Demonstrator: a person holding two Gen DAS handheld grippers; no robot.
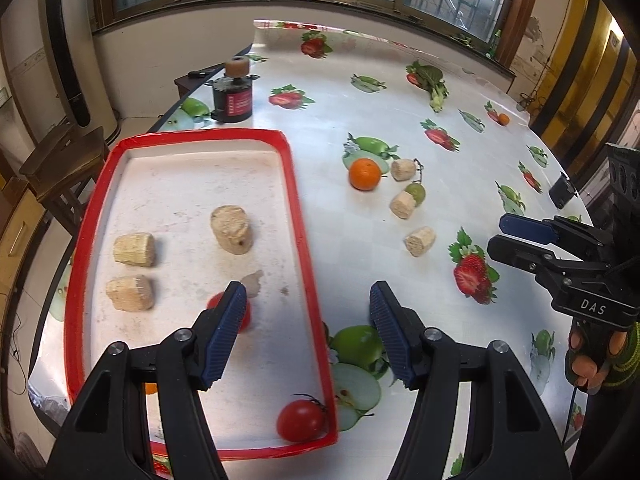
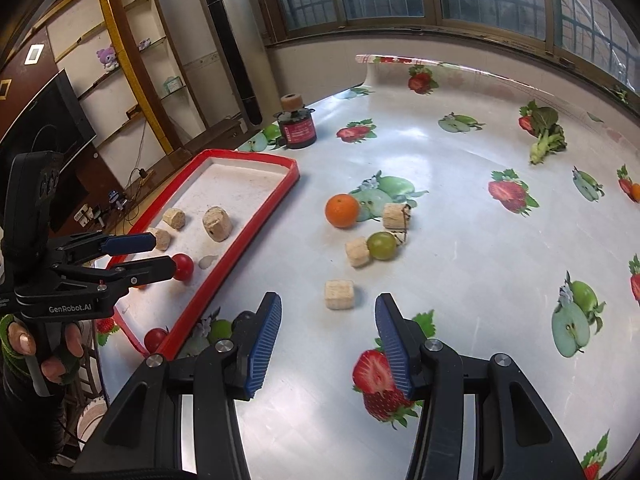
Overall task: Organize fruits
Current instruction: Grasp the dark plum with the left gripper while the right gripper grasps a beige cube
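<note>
The right gripper (image 2: 326,346), jaws apart and empty, has the orange (image 2: 342,210) straight ahead beyond a cork block (image 2: 339,294), while the left gripper (image 1: 308,334), also spread empty, hangs over the red tray (image 1: 310,248)

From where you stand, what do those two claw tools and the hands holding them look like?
Both are black plastic tongs with silver rivets and ribbed blue pads. The left gripper reads "GenRobot.AI" on its side in the right wrist view; the right gripper reads "DAS" in the left wrist view. Each hand wears a fingerless black glove over a green striped cuff.
</note>
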